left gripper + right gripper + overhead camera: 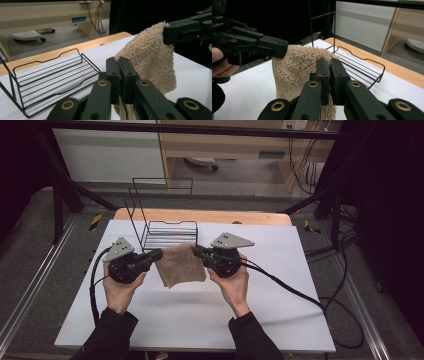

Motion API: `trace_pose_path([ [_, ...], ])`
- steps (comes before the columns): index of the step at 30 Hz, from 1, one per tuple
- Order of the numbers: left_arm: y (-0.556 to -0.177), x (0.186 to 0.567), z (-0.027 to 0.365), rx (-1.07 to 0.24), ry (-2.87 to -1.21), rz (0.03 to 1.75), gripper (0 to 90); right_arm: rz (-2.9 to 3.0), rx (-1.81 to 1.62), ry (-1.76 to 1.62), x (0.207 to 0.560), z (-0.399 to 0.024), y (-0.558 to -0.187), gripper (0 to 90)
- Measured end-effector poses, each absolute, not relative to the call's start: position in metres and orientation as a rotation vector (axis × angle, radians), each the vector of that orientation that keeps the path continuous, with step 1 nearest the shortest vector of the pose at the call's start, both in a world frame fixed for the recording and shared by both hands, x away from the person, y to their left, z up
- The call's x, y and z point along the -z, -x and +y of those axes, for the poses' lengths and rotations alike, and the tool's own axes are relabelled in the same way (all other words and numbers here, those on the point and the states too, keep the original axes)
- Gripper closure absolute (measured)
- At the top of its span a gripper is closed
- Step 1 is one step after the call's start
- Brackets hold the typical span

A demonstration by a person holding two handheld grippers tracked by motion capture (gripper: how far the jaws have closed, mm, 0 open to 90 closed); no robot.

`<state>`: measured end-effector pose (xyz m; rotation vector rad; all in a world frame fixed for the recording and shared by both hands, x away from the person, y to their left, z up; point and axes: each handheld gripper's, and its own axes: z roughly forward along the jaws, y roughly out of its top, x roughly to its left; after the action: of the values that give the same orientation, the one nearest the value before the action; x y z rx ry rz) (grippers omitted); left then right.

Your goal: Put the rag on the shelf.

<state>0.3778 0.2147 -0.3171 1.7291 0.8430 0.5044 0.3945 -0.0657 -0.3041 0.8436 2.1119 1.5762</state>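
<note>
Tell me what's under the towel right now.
The towel hangs between the left gripper and right gripper, each shut on an upper corner. Below it shows the white table cover. The patch directly beneath its lower edge is covered from view.

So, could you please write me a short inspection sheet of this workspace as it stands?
Surface: white table top, with a wooden edge at the far side.
Job's things: tan towel held up between both grippers, hanging clear of the table; black wire rack just behind it.
Clutter: nothing seen.
Grippers: left gripper shut on the towel's left top corner; right gripper shut on the right top corner.
Cables: one black cable loops from the left gripper; another trails right off the table.
Surroundings: black frame posts, grey floor, wooden furniture behind.
</note>
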Motion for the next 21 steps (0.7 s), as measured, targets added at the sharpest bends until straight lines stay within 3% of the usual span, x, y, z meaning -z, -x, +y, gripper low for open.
trace_pose_path([
  [21, -0.388, 0.287, 0.221, -0.561, -1.665, 0.837, 86.5, 1.997, -1.652, -0.823, 0.283, -0.058, -0.397, 86.8],
])
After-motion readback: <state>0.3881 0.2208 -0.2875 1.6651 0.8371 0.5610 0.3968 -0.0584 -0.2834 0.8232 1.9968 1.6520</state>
